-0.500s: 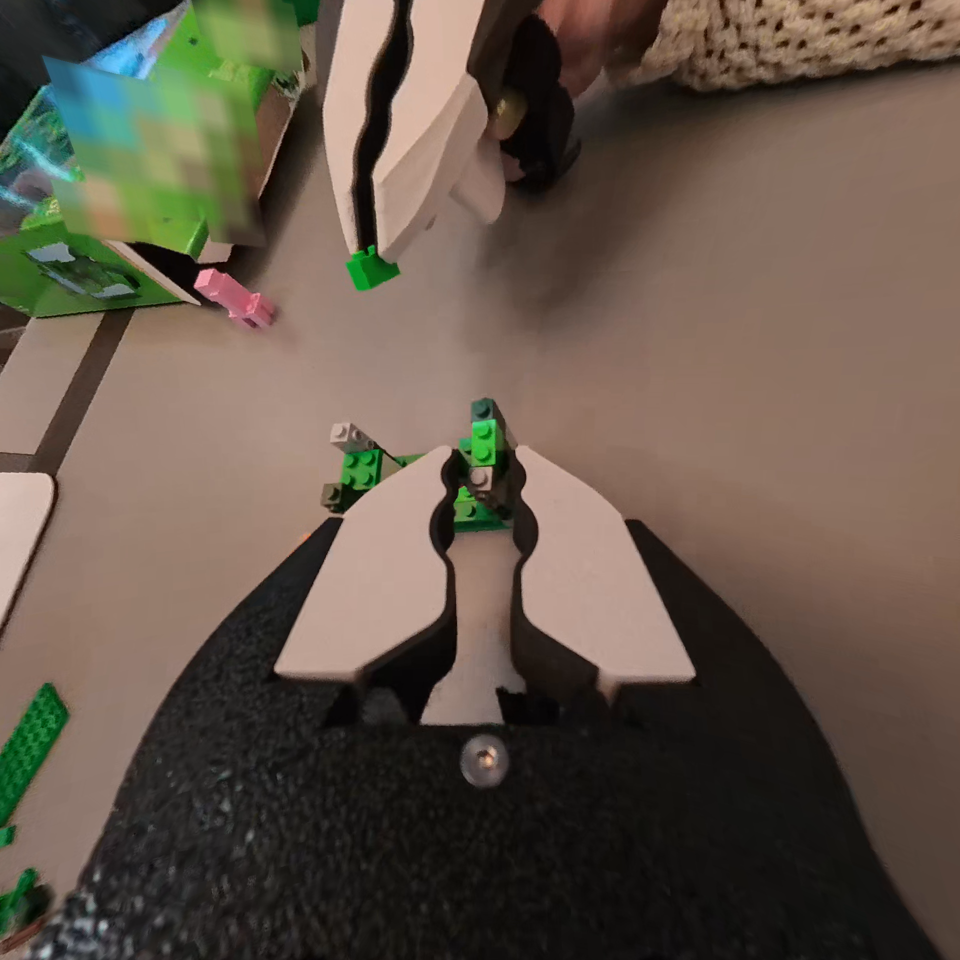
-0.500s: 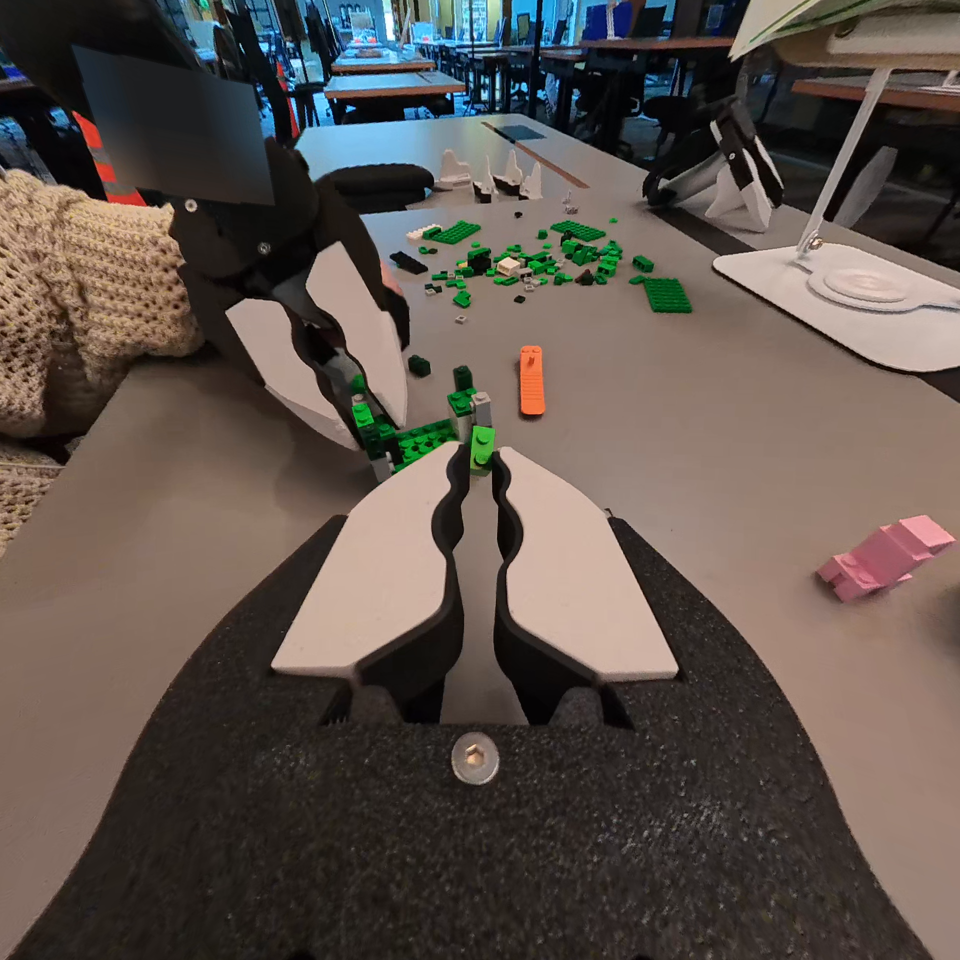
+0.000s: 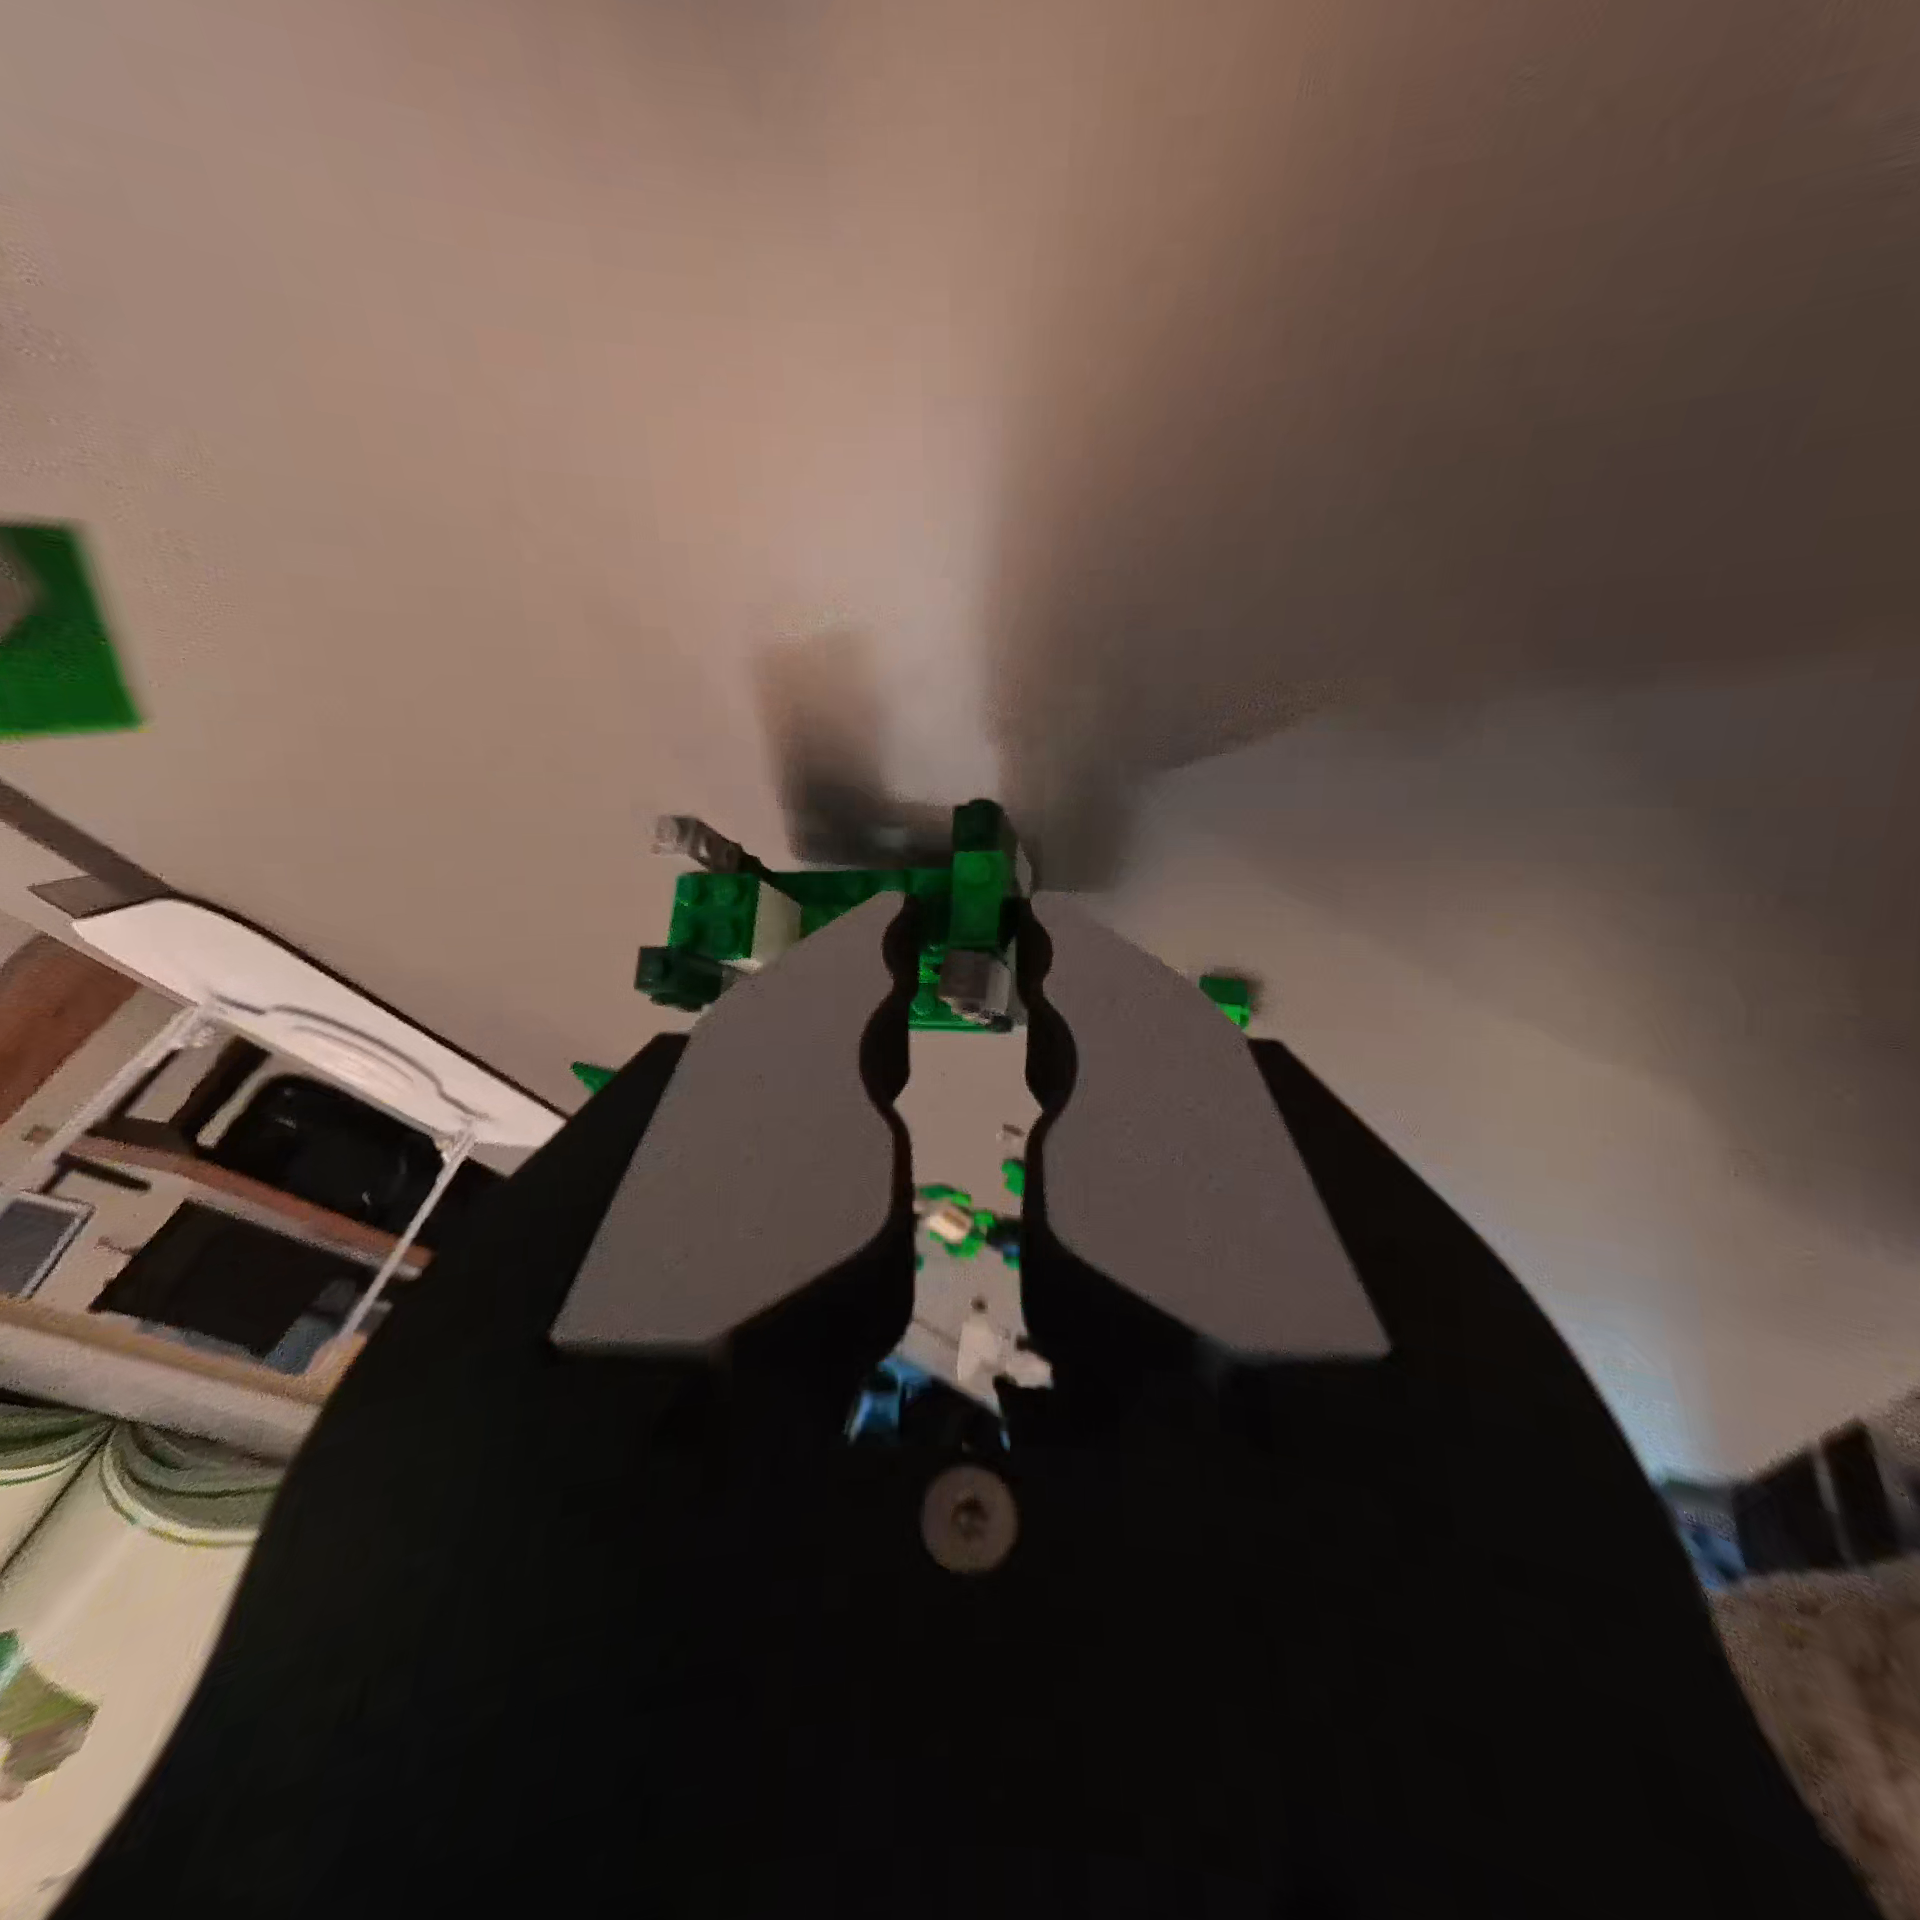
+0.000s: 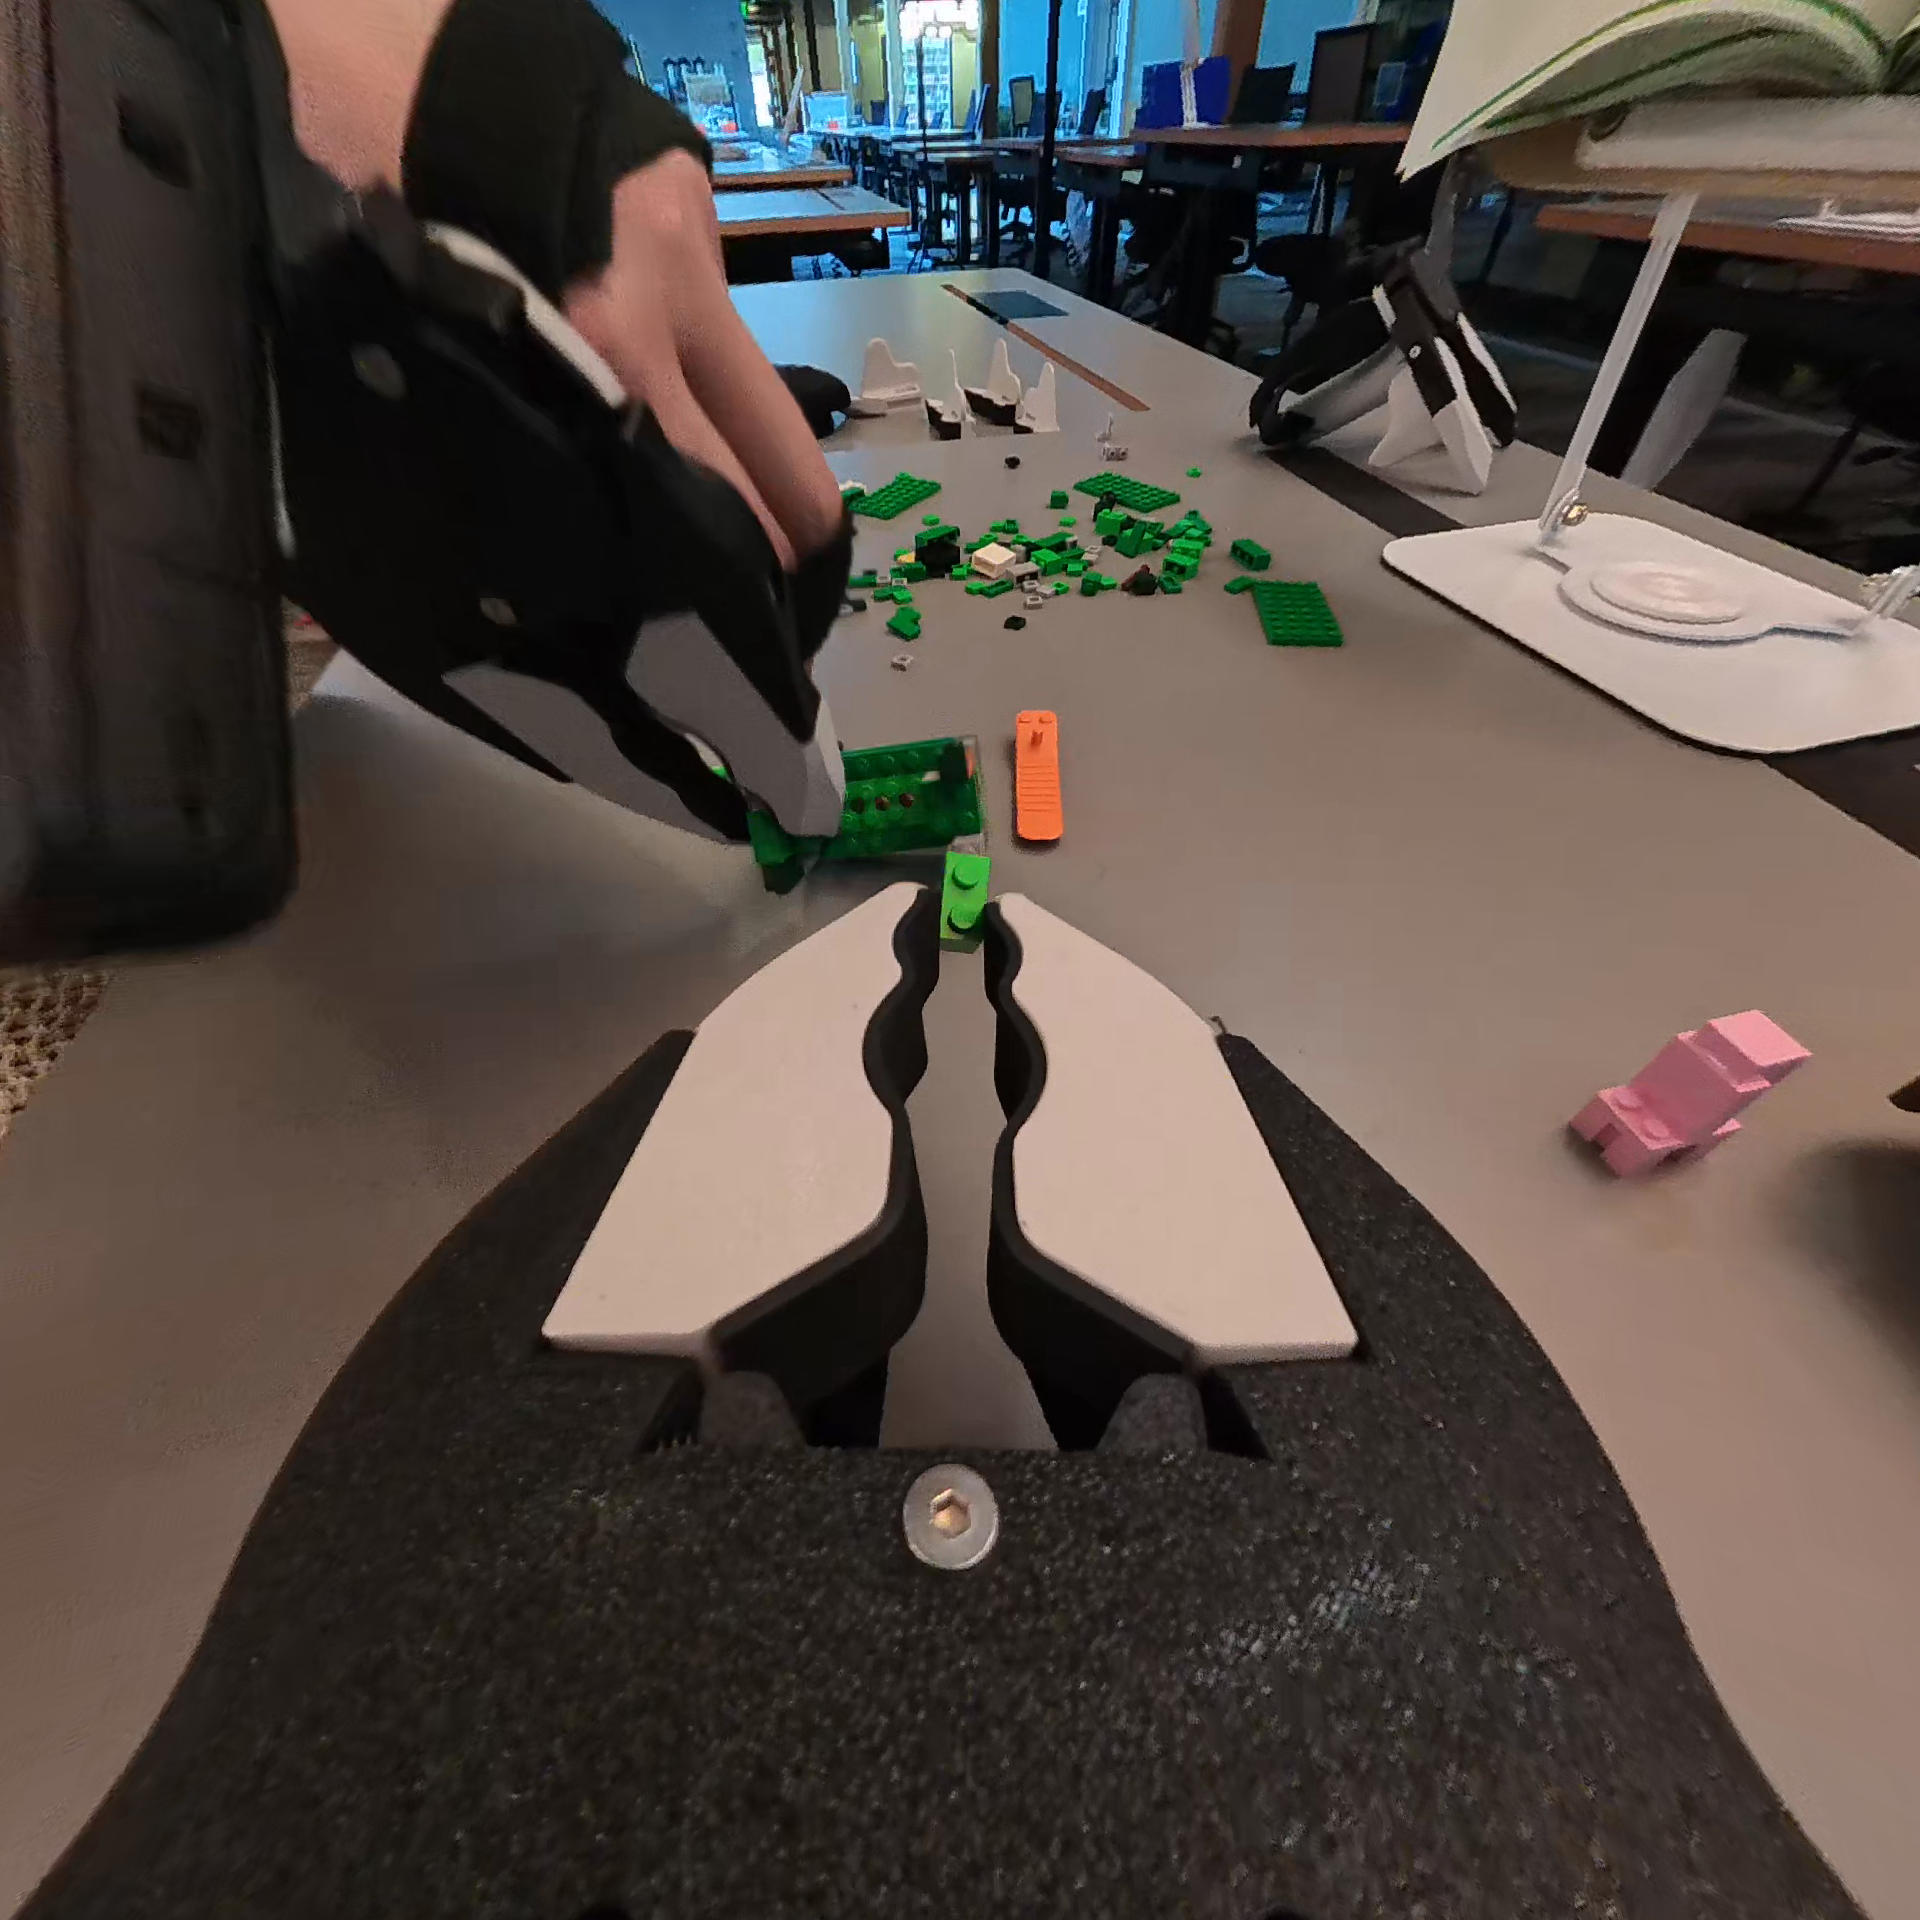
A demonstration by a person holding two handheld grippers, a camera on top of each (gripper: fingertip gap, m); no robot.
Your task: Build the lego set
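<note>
**Both grippers loaded over the grey table**

Your left gripper point(image 3: 961, 940) is clamped on the green brick model point(image 4: 904, 795), tipped on its side just beside the orange tool point(image 4: 1037, 774). Your right gripper point(image 4: 961, 920) pinches a small light-green brick point(image 4: 964, 902) at its tips, close to the model. The table point(image 4: 1351, 883) carries loose green pieces point(image 4: 1049, 551) farther back and a pink pig point(image 4: 1688, 1091) at right.

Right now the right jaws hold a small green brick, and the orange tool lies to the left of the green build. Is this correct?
Not quite. In the right wrist view the orange tool lies to the right of the green build, not the left. The right jaws do hold a small green brick.
</note>
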